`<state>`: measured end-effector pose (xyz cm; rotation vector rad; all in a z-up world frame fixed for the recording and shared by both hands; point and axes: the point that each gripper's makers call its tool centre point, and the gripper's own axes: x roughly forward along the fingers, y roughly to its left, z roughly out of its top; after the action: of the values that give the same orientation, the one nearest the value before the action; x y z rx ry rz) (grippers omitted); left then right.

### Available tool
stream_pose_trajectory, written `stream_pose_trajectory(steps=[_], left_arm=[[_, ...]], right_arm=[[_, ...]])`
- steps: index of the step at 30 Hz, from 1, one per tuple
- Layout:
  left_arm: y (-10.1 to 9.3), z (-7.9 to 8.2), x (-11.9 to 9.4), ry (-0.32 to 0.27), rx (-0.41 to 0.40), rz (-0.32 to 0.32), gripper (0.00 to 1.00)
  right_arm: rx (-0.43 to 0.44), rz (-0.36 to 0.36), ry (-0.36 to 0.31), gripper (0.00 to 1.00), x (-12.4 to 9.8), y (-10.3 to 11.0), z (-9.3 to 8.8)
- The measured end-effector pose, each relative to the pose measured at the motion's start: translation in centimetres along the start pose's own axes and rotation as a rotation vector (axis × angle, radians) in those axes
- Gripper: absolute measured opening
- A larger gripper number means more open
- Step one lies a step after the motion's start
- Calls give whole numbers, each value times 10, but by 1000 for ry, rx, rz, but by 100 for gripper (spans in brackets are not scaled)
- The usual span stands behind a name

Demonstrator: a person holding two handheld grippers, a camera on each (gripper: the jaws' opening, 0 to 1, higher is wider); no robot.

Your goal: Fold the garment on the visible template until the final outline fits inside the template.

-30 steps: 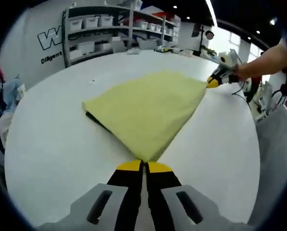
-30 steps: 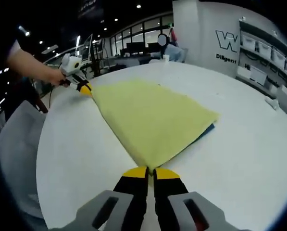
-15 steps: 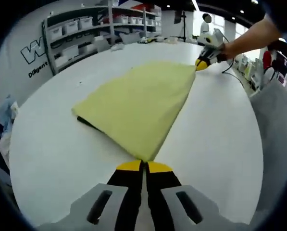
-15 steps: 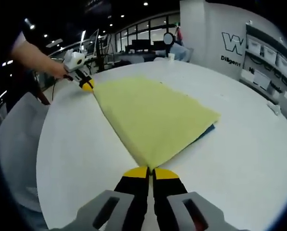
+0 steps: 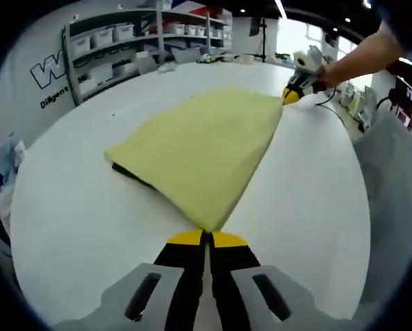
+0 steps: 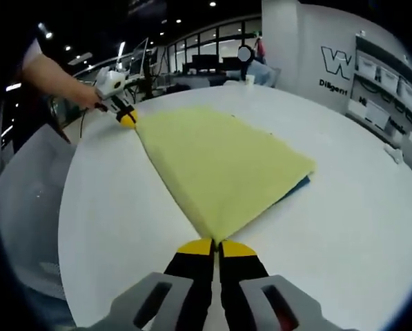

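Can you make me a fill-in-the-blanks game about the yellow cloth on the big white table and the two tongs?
1. The cloth held by both tongs is coloured ____.
2. The left tongs are ____ on one corner of it.
3. The table under it is coloured ____.
4. On the shelves by the wall stand white ____.

Missing words: yellow; shut; white; bins

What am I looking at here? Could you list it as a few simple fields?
Surface: round white table
Item: yellow cloth, lying flat, with a dark blue layer peeking out beneath one edge
Left gripper: shut on one corner of the yellow cloth
Right gripper: shut on another corner of the yellow cloth
Cloth state: the edge between the two held corners looks straight
Background: shelves with white bins
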<state>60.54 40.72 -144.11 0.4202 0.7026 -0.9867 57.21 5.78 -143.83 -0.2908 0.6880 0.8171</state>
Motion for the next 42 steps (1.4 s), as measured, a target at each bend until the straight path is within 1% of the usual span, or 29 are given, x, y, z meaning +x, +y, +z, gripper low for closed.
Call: stream_pose_trajectory(steps=[7,11,13,16,19,20,21,22,24,26,28,30,32,34,35,36,37,38,39,42], left_arm=[[-4,-4,-3,-1,-53,-13,1],[-6,-9,-8,9,-65,-15,0],[-9,-9,-11,2,-59,-18,2],[-8,-7,-15,-12,-57,-3,4],[-2,3,-21,-46,-58,37,5],[1,9,-23,-67,-58,54,6],[4,12,-24,-77,-61,68,7],[6,18,-25,-92,-63,79,7],[9,28,-25,-115,-52,99,9],[5,35,-22,-125,-55,85,8],[0,45,-15,-133,-40,72,9],[-6,54,-6,-146,-35,57,11],[-12,62,0,-153,-30,44,13],[-21,71,9,-160,-19,29,13],[-24,76,13,-163,-13,20,14],[-27,79,15,-167,-12,14,14],[-29,82,18,-170,-9,7,14],[-33,86,21,-173,-6,-1,14],[-34,88,23,-173,-2,-5,14],[-40,94,30,-173,11,-23,14]], right_arm=[[-3,13,5,0,-3,12,-3],[15,12,15,0,-5,12,-2],[12,3,7,1,-8,12,1],[17,-15,-7,3,-11,10,6],[17,-32,-27,4,-15,10,14],[17,-33,-29,4,-15,10,15],[9,-42,-44,5,-16,10,21],[9,-44,-47,5,-16,11,22],[13,-47,-67,5,-15,12,30],[-4,-46,-76,5,-12,16,37],[-11,-40,-92,5,-7,20,44],[-15,-30,-97,5,0,24,49],[-35,-37,-97,6,6,27,54],[-27,-49,-121,7,7,28,64],[-37,-56,-130,8,8,29,68],[-61,-85,-140,8,6,27,74],[-52,-87,-143,10,5,28,77],[-42,-87,-164,11,4,28,82],[-52,-97,-171,12,3,29,86],[-64,-71,-177,9,5,36,91]])
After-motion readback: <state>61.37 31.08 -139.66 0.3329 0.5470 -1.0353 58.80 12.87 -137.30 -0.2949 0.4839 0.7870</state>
